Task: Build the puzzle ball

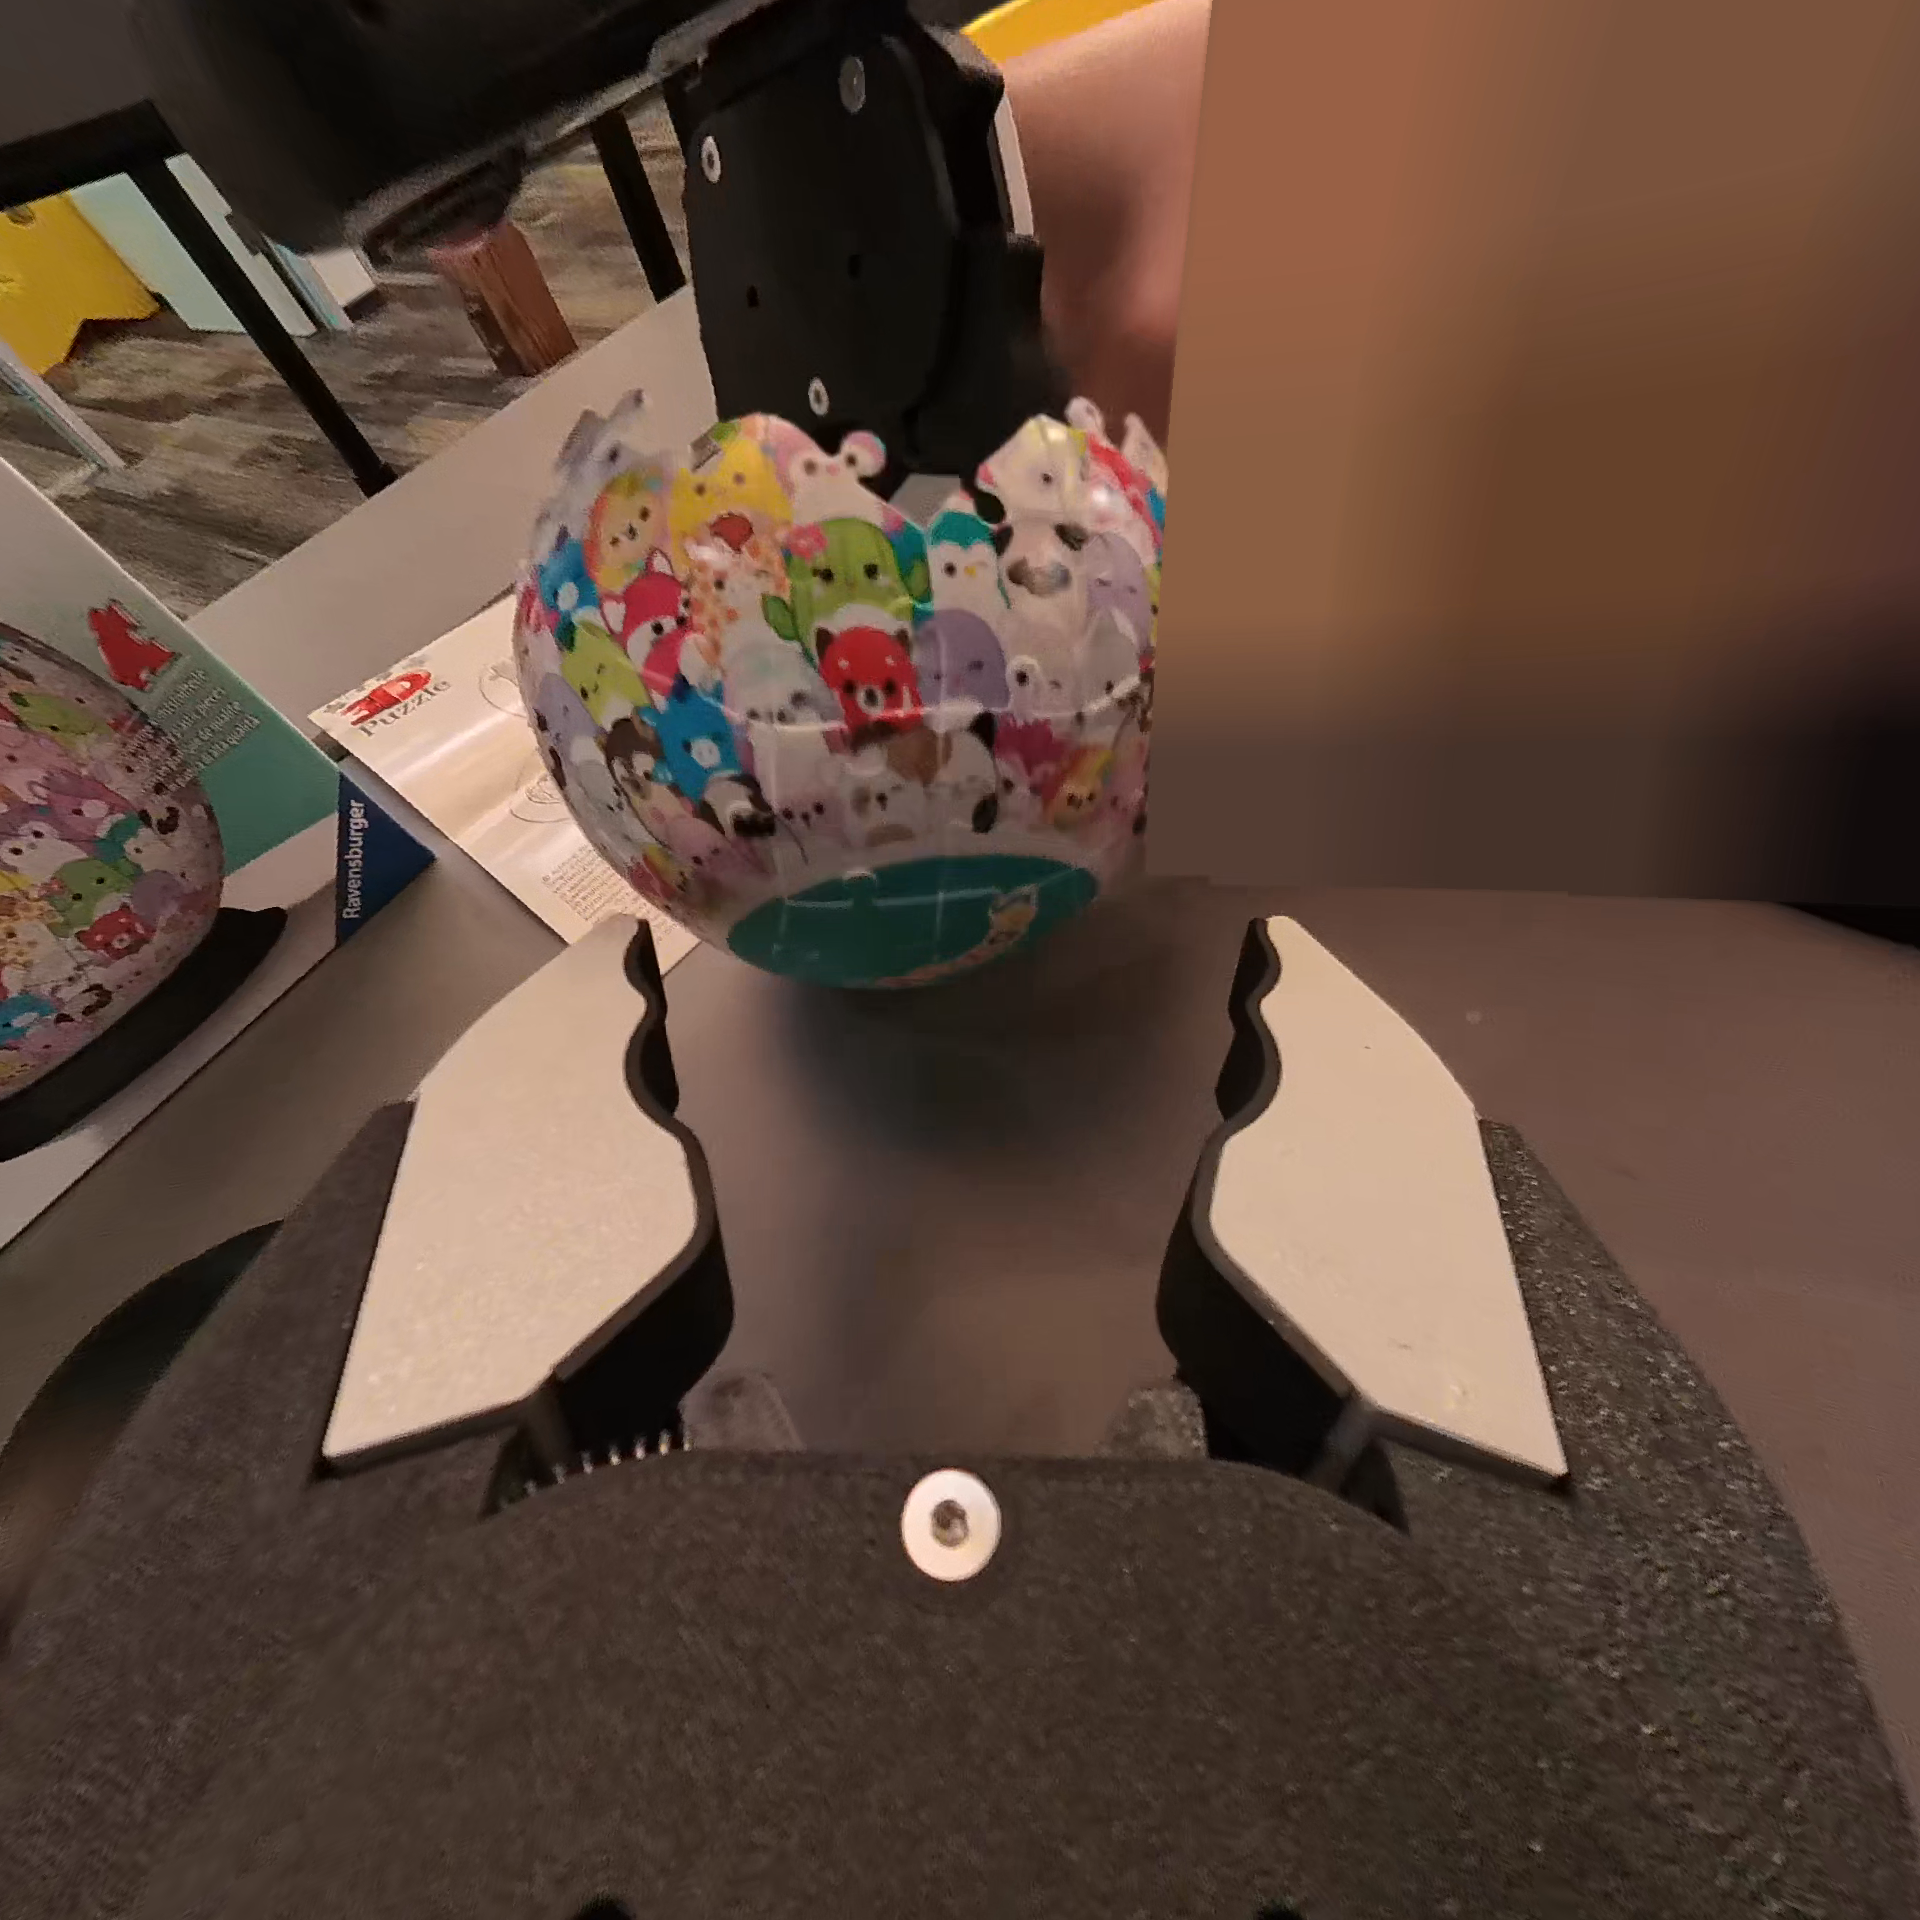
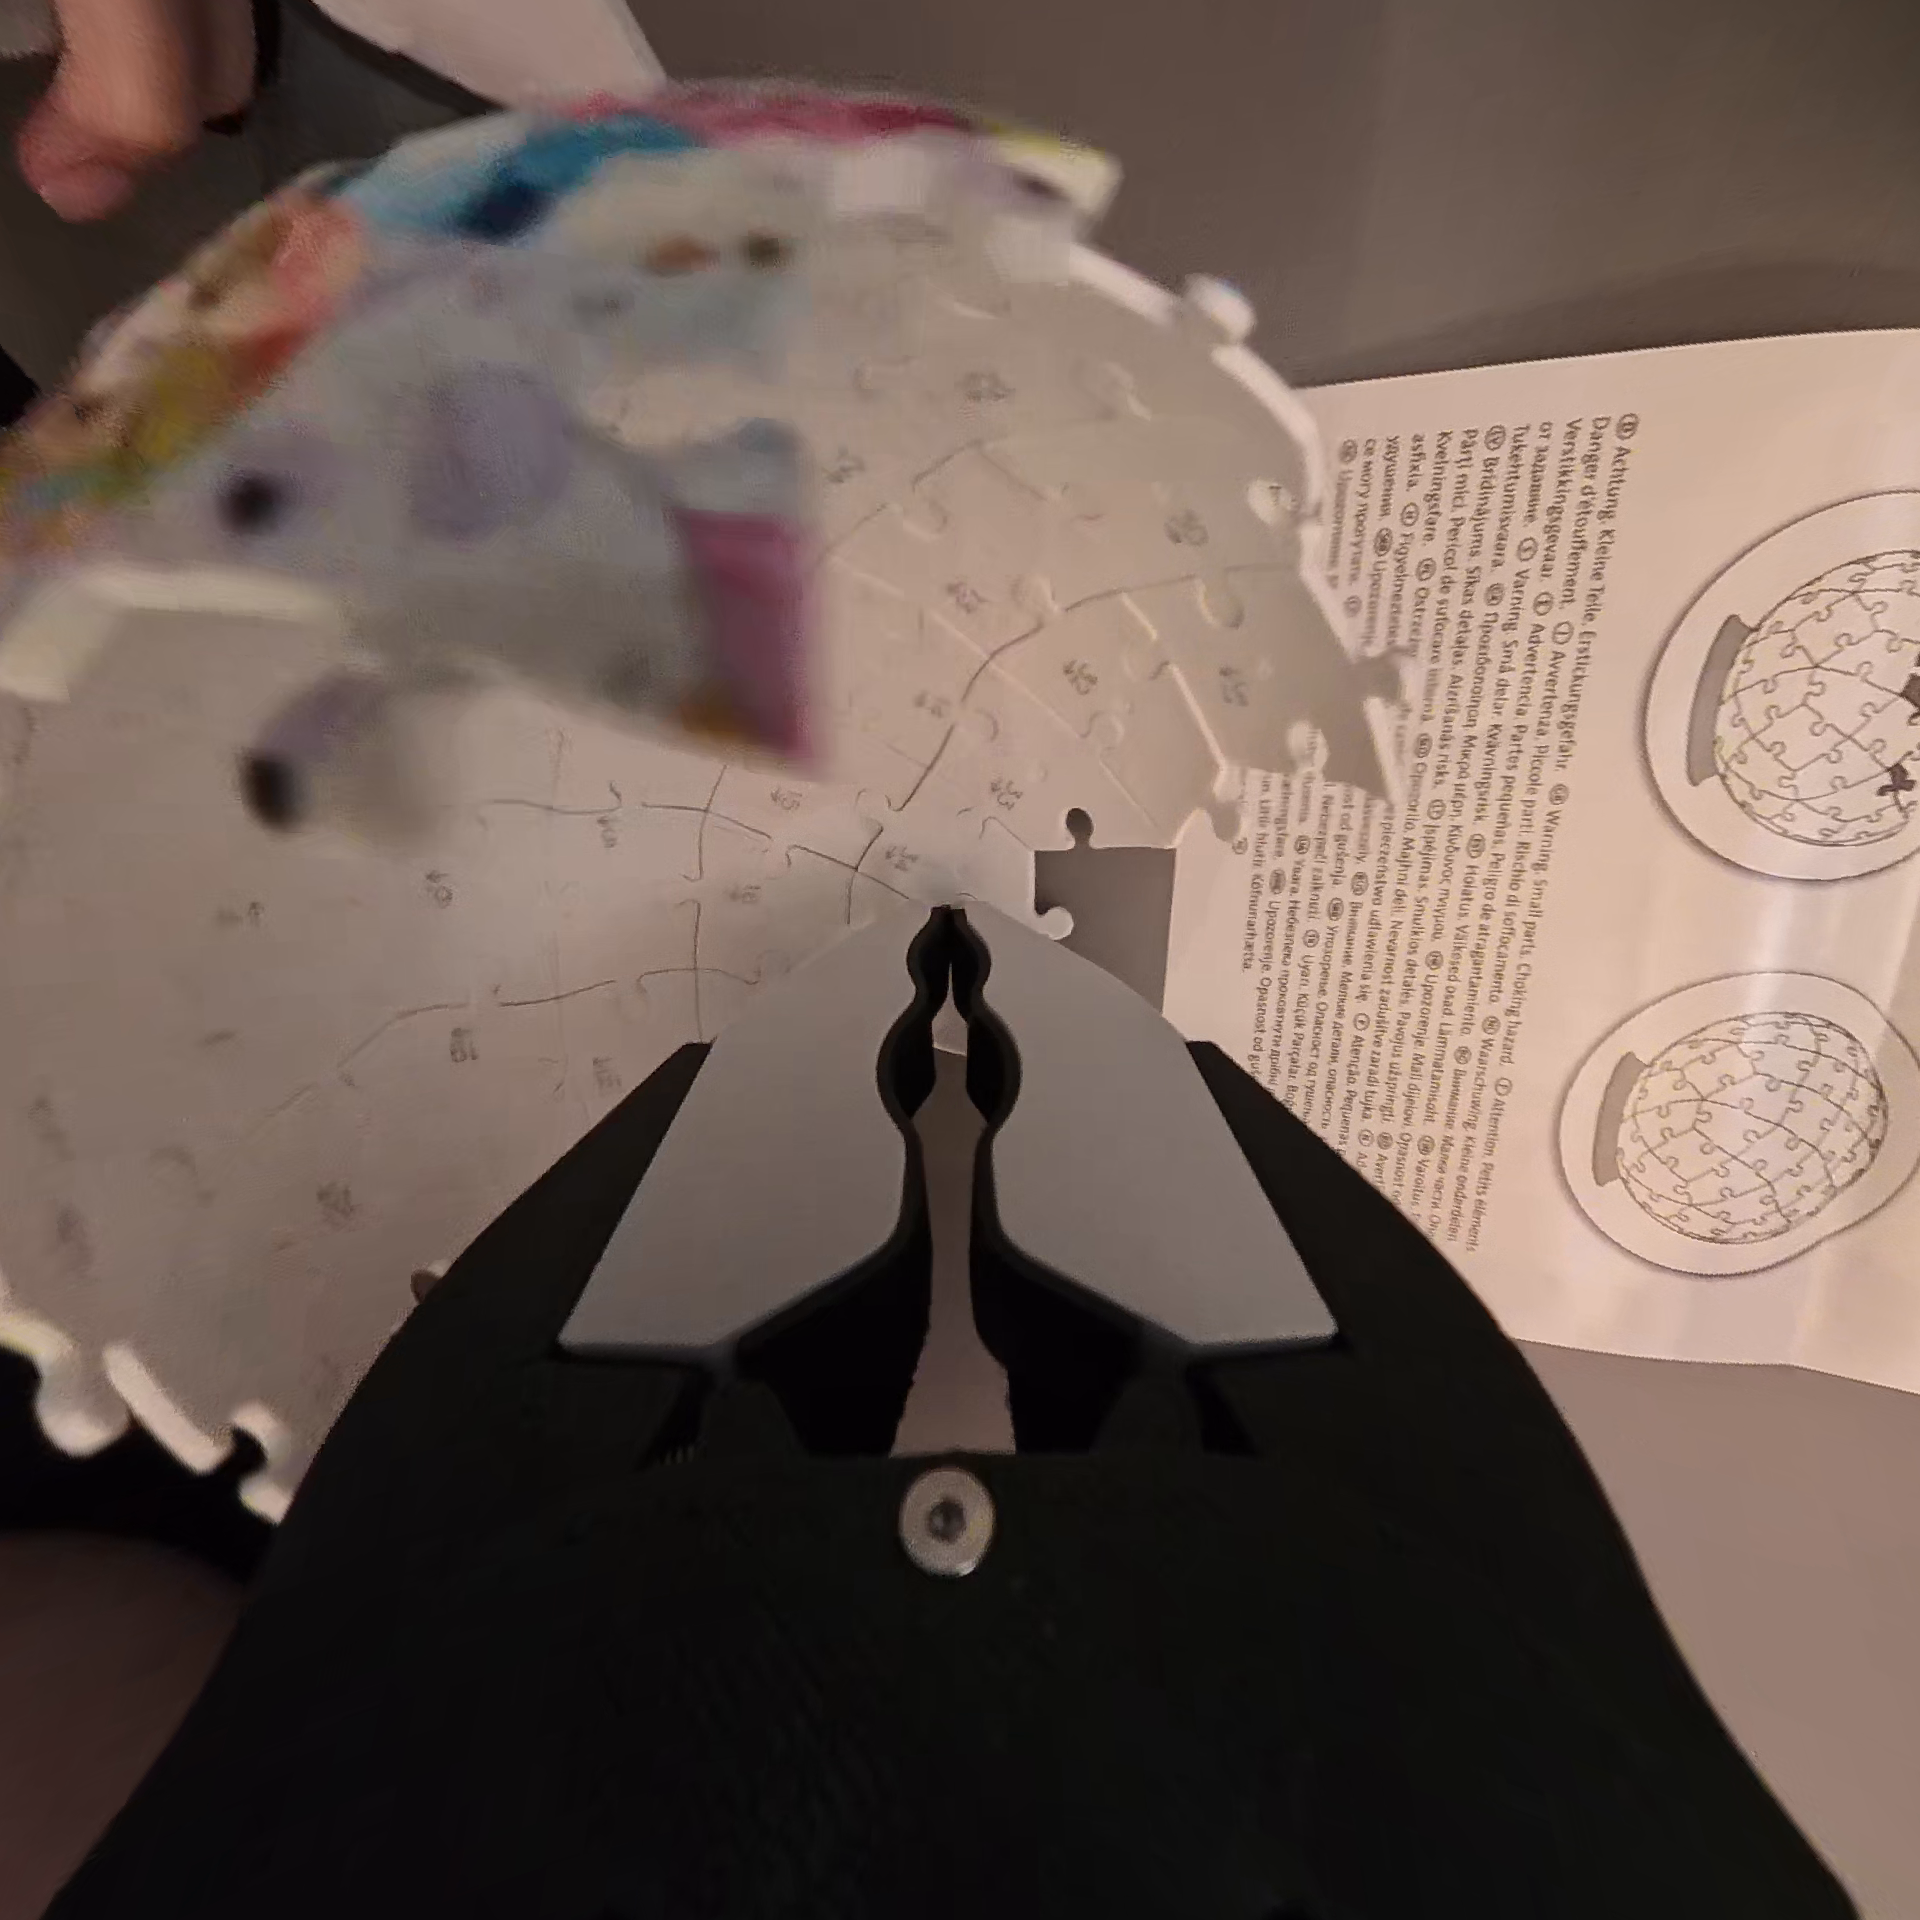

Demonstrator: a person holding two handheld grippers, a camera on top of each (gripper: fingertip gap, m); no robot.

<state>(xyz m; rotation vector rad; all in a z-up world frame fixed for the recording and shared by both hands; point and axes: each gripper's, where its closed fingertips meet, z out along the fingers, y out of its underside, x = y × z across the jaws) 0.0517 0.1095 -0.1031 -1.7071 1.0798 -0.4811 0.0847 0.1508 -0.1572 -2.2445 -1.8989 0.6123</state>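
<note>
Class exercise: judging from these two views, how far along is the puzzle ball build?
Done: the ball is built from its teal base up past the middle. In hand: the right gripper is shut on the jagged rim, lifting the ball off the table; the left gripper hangs open. Left: the open top and a one-piece gap.

desk [image 1: 1558, 1039]: grey, matte | instruction sheet [image 2: 1558, 831]: white, unfolded, flat on desk, printed text and two ball diagrams | box [image 1: 156, 810]: stands on desk at left in left wrist view, ball picture on its front, blue edge | floor [image 1: 208, 436]: patterned carpet beyond desk | yellow object [image 1: 62, 301]: on floor, far left
</note>
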